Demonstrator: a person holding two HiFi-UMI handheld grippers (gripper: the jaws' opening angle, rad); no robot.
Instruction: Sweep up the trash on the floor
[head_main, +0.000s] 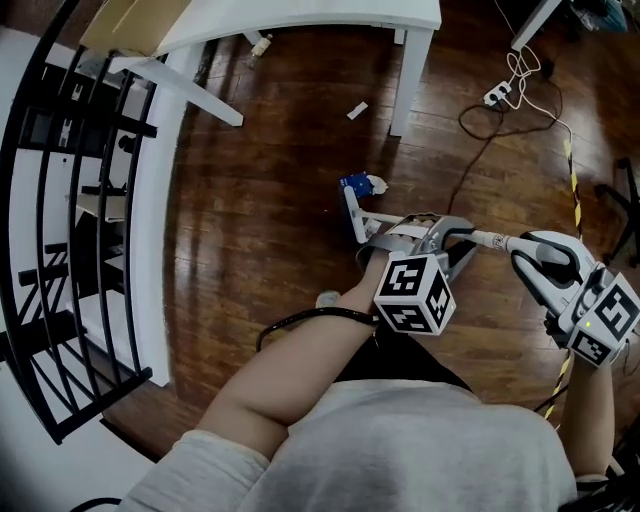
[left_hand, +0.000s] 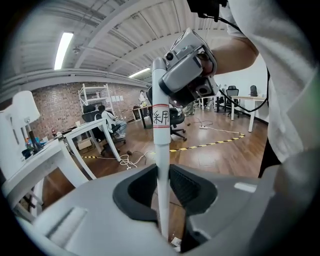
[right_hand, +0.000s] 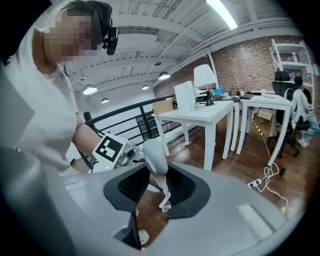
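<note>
I saw my left gripper (head_main: 446, 236) and right gripper (head_main: 524, 252) both clamped on one broom handle (head_main: 490, 239), with one blue wrapper (head_main: 357, 183) just ahead.

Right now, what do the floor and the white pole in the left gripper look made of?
The floor: dark wood planks with glossy varnish; plank seams and light reflections show. The white pole: a smooth, slightly glossy tube, painted metal or plastic; the look leaves that open.

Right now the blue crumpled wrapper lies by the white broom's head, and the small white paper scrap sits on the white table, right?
No: the small white paper scrap lies on the dark wooden floor beside the white table's leg, as the head view shows.
</note>
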